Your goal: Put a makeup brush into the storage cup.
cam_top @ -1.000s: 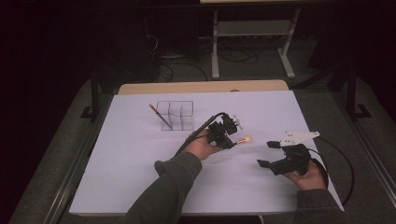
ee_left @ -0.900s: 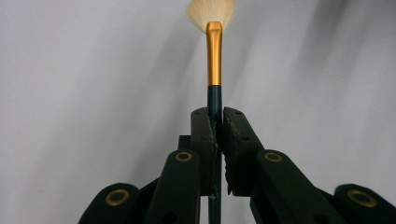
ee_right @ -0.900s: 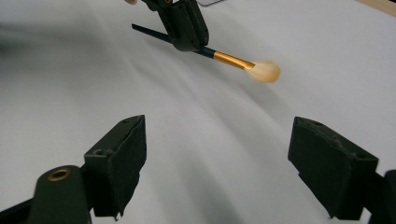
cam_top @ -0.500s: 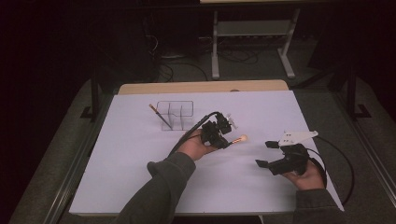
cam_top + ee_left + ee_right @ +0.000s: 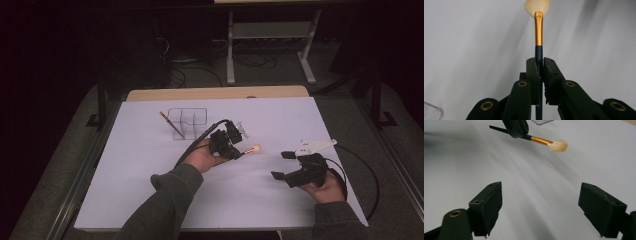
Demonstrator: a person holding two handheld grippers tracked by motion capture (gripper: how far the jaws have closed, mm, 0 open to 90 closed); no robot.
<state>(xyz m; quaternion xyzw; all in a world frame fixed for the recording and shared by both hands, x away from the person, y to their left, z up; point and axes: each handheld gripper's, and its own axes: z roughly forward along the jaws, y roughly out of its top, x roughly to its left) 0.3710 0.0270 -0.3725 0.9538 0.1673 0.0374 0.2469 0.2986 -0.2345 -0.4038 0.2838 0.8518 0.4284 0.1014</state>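
— What sat closest to the desk's near edge?

— The right gripper (image 5: 286,165), held in the person's hand toward the near right corner of the desk (image 5: 150,200). Its jaws stood wide apart with nothing between them; in the right gripper view (image 5: 540,212) only the pale desk surface lay in the gap.

— And the left one?

— The left gripper (image 5: 234,150) hung farther in, near the middle of the desk, well apart from the right one. Its jaws were clamped on a makeup brush (image 5: 248,149), pinching the dark handle just below the gold ferrule.

— Where did the brush point?

— In the high view its pale bristle head stuck out toward the right edge, on the side of the right gripper. In the left gripper view (image 5: 539,72) the makeup brush (image 5: 538,32) ran straight up between the jaws, with the fluffy tip at the top. Whether the tip touched the desk, I could not tell.

— Anything beyond that?

— Toward the far edge stood a clear divided organizer (image 5: 187,123), left of centre. A second brush (image 5: 171,125) leaned out of its left compartment, tilted toward the far left corner.
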